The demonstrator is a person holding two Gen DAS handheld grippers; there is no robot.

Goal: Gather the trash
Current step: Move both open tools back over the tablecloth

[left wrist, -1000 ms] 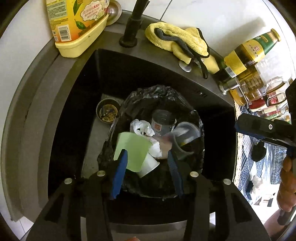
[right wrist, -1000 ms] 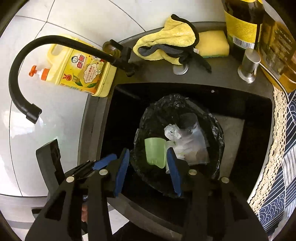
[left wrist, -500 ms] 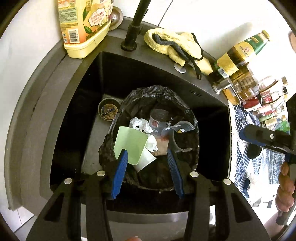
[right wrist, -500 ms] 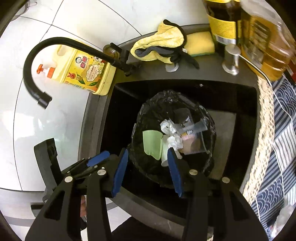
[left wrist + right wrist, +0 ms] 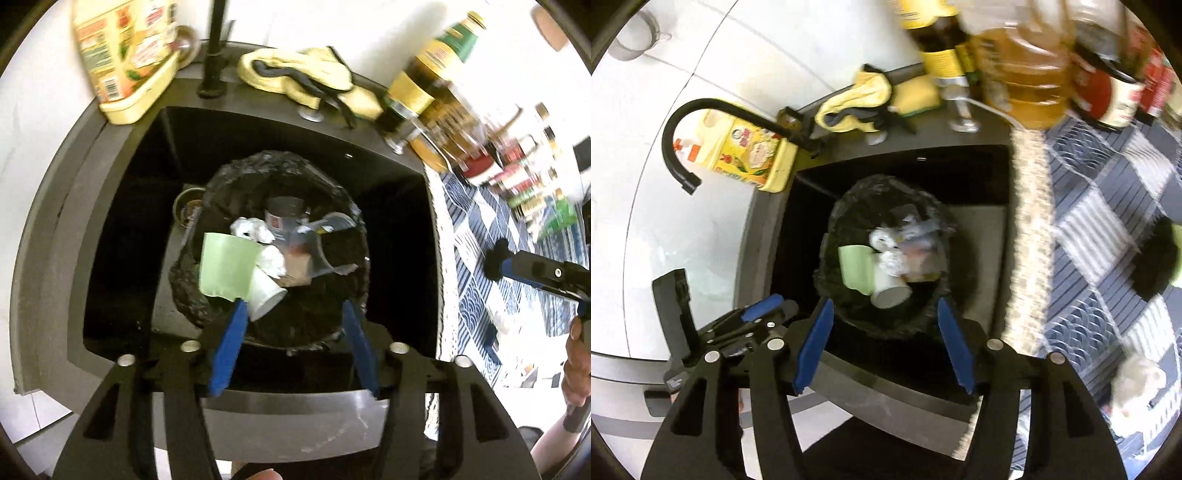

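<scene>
Left wrist view: the left gripper [image 5: 293, 314] has just opened its jaws, with nothing between them. The right gripper [image 5: 884, 314] has too. The trash bag [image 5: 347, 273] sits in the sink [image 5: 122, 221], holding cups.

Left gripper [image 5: 293, 308], right gripper [image 5: 884, 308]: jaws just opening, empty.

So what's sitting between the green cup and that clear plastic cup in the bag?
Crumpled white tissue lies between the green cup and the clear plastic cup, above a white paper cup. The left wrist view shows it best.
</scene>
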